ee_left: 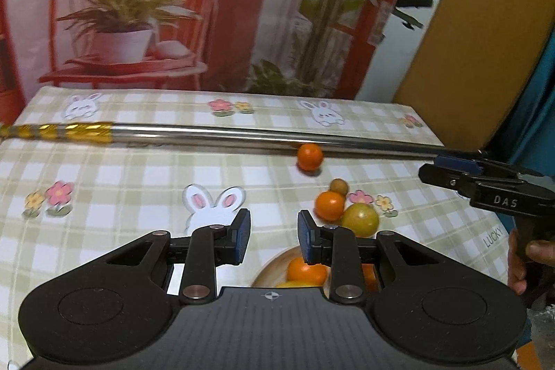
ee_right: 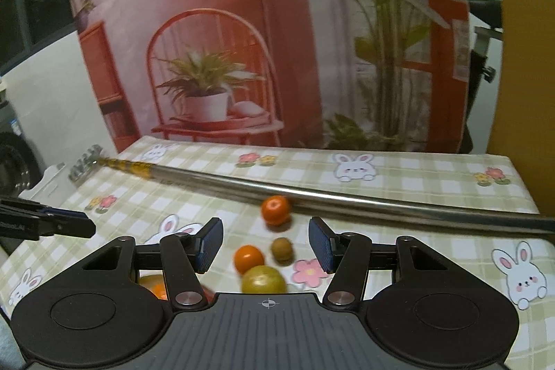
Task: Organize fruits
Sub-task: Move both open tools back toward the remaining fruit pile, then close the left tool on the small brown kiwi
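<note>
Fruits lay loose on the checked tablecloth (ee_right: pixel 399 169) just ahead of the right gripper (ee_right: pixel 266 245). A yellow-green fruit (ee_right: pixel 263 280) sat nearest, close below the gap between its fingers. An orange mandarin (ee_right: pixel 248 259) touched it on the far left side. A small brown fruit (ee_right: pixel 281 249) lay just beyond, slightly to the right. A second mandarin (ee_right: pixel 275 208) sat further ahead of the fingers, apart from those three and right against a long metal rod (ee_right: pixel 347 196). The right gripper's jaws stood well apart with nothing between them, above the fruit and not touching any.

The same cluster lay ahead and to the right of the left gripper (ee_left: pixel 274 236). Its jaws stood a narrow gap apart and held nothing. Directly beneath its right finger was a wooden bowl (ee_left: pixel 274 269), partly hidden by the gripper body. The bowl held at least one orange fruit (ee_left: pixel 305 271) and a bit of yellow one.

The rod crossed the table beyond both grippers. Its gold-wrapped end (ee_left: pixel 69 130) lay far to the left and ended in a small rake-like head (ee_right: pixel 85 167). A person's hand (ee_left: pixel 520 266) gripped the right gripper's handle at the right edge of the left wrist view. A printed backdrop (ee_right: pixel 242 58) of a red chair and potted plants hung behind the table.
</note>
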A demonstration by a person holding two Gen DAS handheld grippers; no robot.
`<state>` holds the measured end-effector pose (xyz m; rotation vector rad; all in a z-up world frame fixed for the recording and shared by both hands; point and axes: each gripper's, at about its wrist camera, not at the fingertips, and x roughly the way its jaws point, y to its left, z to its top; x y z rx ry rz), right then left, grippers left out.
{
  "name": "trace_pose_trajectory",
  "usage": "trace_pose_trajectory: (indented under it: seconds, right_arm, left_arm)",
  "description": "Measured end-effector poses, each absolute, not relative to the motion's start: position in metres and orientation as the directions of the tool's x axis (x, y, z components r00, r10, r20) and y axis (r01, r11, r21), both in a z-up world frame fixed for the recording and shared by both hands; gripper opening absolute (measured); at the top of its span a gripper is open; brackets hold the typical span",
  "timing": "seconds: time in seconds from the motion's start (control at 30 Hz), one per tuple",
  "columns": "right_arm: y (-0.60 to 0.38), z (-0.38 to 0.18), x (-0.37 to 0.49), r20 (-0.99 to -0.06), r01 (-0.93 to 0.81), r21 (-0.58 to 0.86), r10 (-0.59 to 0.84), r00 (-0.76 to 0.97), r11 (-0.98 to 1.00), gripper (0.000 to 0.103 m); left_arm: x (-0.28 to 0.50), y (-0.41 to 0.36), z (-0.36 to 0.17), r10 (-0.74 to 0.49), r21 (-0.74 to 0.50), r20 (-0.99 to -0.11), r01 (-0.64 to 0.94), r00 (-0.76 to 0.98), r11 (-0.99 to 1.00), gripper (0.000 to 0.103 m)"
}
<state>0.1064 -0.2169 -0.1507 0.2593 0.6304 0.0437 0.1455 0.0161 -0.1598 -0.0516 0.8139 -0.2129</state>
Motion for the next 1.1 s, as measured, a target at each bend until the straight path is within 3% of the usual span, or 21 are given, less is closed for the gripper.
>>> trace_pose_trajectory:
  seconds: [0.2, 0.43, 0.83, 1.1]
  right_arm:
    - [-0.231, -0.165, 0.106, -0.58, 0.08, 0.269, 0.095, 0.809, 0.96, 0.052]
    - [-0.243, -0.181, 0.104, -0.605, 0.13, 0.263, 0.059, 0.794, 0.956, 0.052]
    - [-0.256, -0.202, 0.096, -0.616, 0.186, 0.318, 0.053, 0.786, 0.93, 0.052]
    - [-0.262, -0.208, 0.092, -0.617, 0.2, 0.345, 0.061, 0.784, 0.917, 0.052]
  left_arm:
    - [0.178, -0.017, -0.166, -0.242, -0.104, -0.741, 0.249, 0.627, 0.963, 0.031]
    - [0.232, -0.053, -0.191, -0.336, -0.177, -0.77, 0.324, 0.542, 0.929, 0.031]
    - [0.291, -0.078, -0.246, -0.351, -0.255, -0.829, 0.266, 0.436, 0.93, 0.031]
    - [0.303, -0.09, -0.259, -0.317, -0.222, -0.853, 0.263, 0.414, 0.939, 0.031]
